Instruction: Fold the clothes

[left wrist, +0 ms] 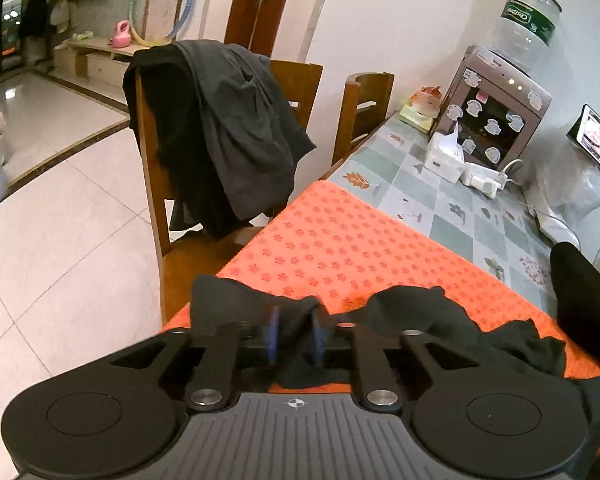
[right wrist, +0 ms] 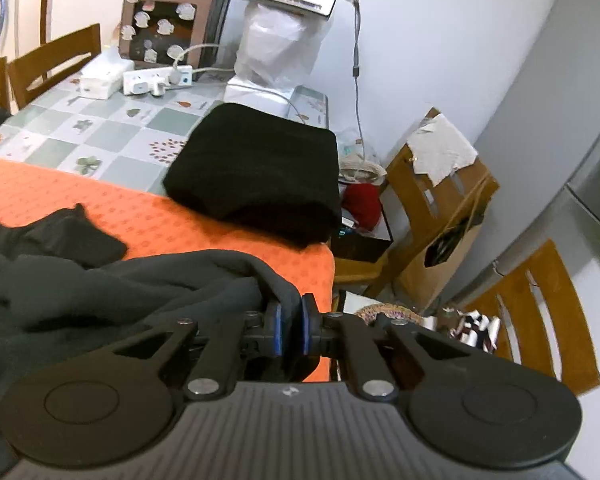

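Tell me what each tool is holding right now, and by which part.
Both are shut on the dark garment: left tool pinches a bunched fold, right tool pinches its edge, at the orange mat's near side.

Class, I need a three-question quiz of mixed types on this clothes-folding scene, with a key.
1. True or false: the left tongs are shut on the crumpled dark garment.
2. Multiple choice: the neatly folded black stack lies A) on a chair, B) on the table's far right corner, C) on the floor.
3. Fill in: the cloth under the garment is the patterned ____ mat.

Key: 1 true; 2 B; 3 orange. The right tongs also pinch the garment.
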Motion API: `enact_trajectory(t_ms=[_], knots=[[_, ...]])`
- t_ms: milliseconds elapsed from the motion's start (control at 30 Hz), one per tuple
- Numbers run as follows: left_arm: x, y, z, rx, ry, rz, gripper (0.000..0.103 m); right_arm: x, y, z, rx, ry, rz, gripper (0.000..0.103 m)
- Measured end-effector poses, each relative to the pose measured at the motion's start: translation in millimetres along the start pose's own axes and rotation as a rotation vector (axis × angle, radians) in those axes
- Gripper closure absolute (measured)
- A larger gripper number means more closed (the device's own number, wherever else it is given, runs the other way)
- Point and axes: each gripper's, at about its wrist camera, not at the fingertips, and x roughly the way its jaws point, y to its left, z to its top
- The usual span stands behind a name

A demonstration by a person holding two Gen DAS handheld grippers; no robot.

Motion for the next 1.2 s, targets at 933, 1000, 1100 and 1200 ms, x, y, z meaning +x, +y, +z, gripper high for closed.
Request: enact_trajectory(t_ms=[933,1000,1100,1200], knots=[[-79.1,-7.0,-46.0,0.277,-0.072,-0.245,0.006,-71.6,112.1,-114.0,0.075,-0.081,0.473,0.046],[-81.2,-4.9,-52.0,0.314,-0.063,-0.265,0.006,-81.0,127.3,-126.9,0.062,-0.093,0.474,0.045],[-83.5,-0.2,-61.4,0.36,-0.049,-0.292,0.006,-91.5,148.3,-144.5,0.058,-0.098,0.466,0.045],[-84.3,3.3,-71.2,0.407,-0.034,-0.317,0.006,-97.5,165.6,-161.0,0.072,-0.09,0.467,0.044]])
